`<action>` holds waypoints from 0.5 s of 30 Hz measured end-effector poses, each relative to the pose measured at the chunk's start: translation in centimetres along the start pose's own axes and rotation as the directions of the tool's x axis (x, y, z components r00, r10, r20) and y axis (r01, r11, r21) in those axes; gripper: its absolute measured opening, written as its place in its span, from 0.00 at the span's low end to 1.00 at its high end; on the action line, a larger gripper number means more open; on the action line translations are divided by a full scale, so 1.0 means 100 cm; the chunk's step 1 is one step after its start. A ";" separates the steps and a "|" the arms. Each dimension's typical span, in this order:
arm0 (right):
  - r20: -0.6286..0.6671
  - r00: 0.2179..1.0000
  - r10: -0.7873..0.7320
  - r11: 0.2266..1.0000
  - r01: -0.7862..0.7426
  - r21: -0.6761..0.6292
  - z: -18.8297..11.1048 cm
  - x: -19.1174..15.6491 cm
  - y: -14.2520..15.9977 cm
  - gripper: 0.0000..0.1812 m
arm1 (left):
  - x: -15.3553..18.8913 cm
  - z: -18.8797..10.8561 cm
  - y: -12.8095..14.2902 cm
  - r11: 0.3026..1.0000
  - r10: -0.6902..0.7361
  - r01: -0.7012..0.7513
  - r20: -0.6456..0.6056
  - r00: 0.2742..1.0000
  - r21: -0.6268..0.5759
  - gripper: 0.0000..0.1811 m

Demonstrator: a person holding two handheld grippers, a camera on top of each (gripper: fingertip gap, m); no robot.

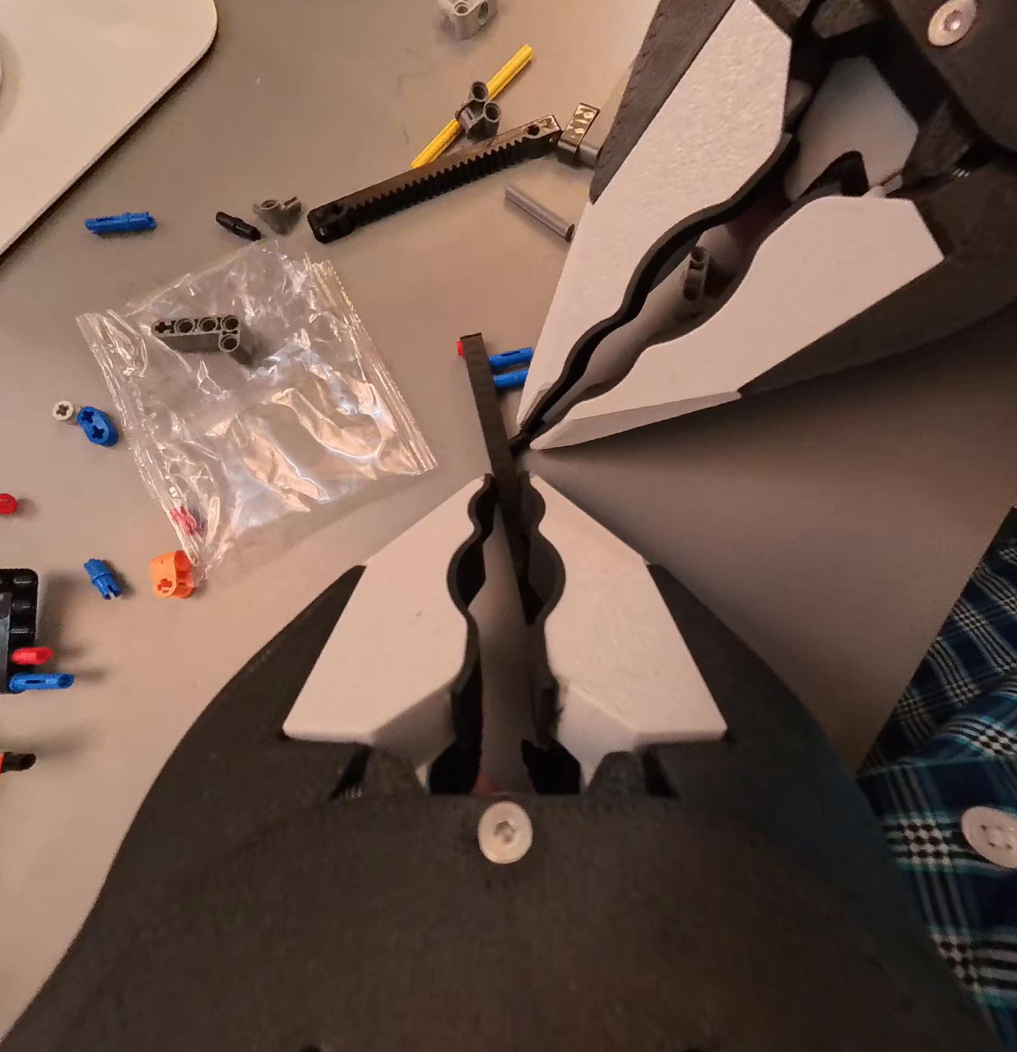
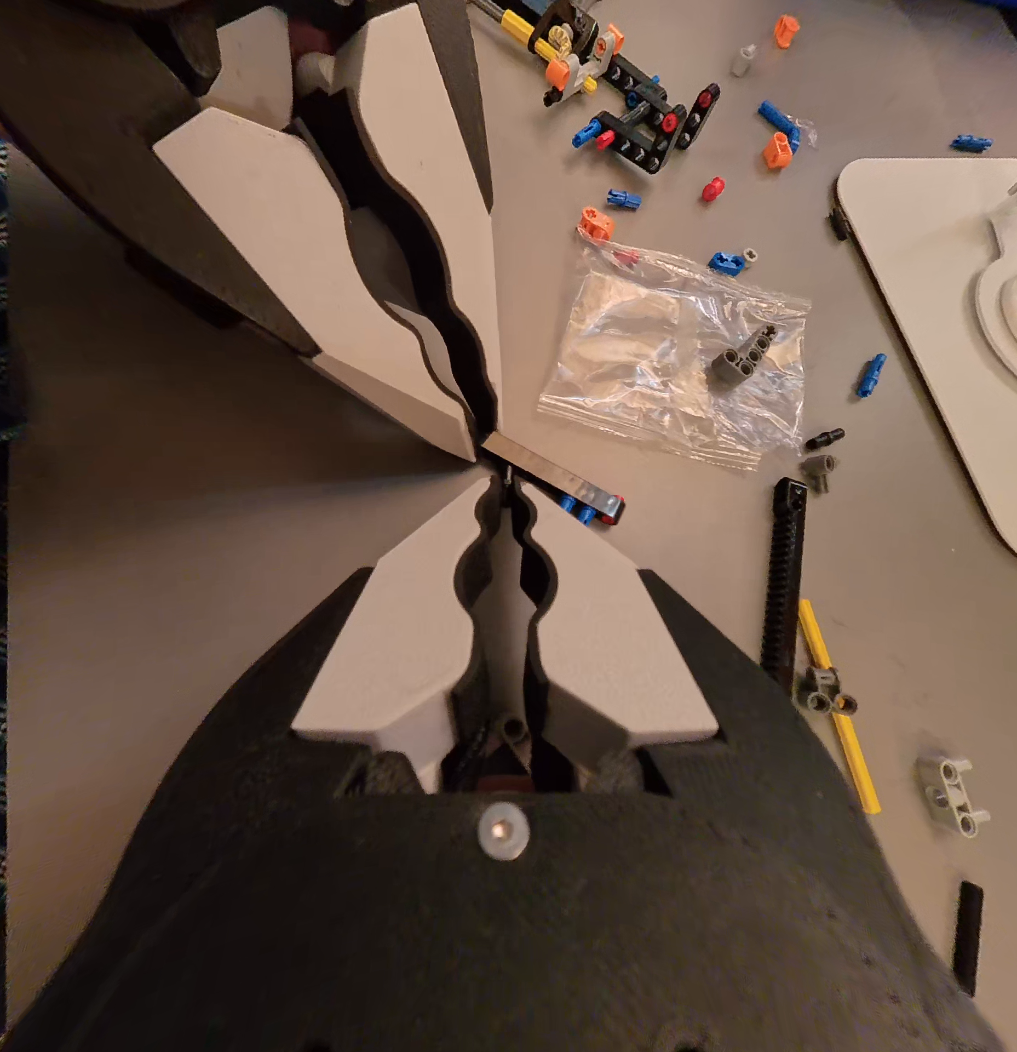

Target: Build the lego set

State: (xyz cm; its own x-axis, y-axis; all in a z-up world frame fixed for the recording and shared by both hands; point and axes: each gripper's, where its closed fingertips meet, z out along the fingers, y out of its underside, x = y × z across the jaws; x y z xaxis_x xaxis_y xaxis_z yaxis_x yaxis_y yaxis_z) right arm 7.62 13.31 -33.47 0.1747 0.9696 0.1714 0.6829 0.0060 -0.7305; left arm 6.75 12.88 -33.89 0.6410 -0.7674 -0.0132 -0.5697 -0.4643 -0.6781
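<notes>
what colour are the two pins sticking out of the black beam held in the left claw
Blue pins, clearest in the left wrist view, on the black beam.

Looks like a hobby desk in a home or small office, though little beyond the surface shows. A plain grey bench (image 2: 694,569) carries scattered building-toy pieces and a crumpled clear bag (image 2: 674,353), with a white rounded-corner board (image 2: 915,273) lying toward one edge.

1. Grey matte tabletop (image 1: 722,541) fills both views; warm, dim light, soft shadows.
2. White rounded-corner board (image 2: 921,273) lies on the table at the far side.
3. Blue-and-white plaid fabric (image 1: 961,711) shows at the table's near edge.
</notes>
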 end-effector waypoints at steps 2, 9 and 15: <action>-0.013 1.000 0.006 1.000 -0.006 -0.004 0.000 0.000 0.000 0.01 | 0.000 0.000 0.000 1.000 0.003 -0.003 0.005 1.000 0.002 0.03; -0.052 0.999 -0.002 1.000 0.001 -0.008 0.001 0.001 -0.001 0.00 | 0.000 0.000 0.000 0.998 0.056 -0.056 0.031 0.998 0.008 0.04; -0.057 0.998 -0.006 1.000 0.007 0.013 0.001 0.000 -0.005 0.00 | 0.003 0.001 -0.001 0.995 0.101 -0.102 0.030 0.994 0.019 0.04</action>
State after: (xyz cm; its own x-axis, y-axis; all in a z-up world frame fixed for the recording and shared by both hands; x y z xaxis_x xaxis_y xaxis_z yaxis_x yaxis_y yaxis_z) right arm 7.22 13.36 -33.18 0.2108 0.9539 0.2136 0.6750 0.0161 -0.7377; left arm 7.01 12.72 -33.91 0.5950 -0.7971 -0.1036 -0.6224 -0.3754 -0.6868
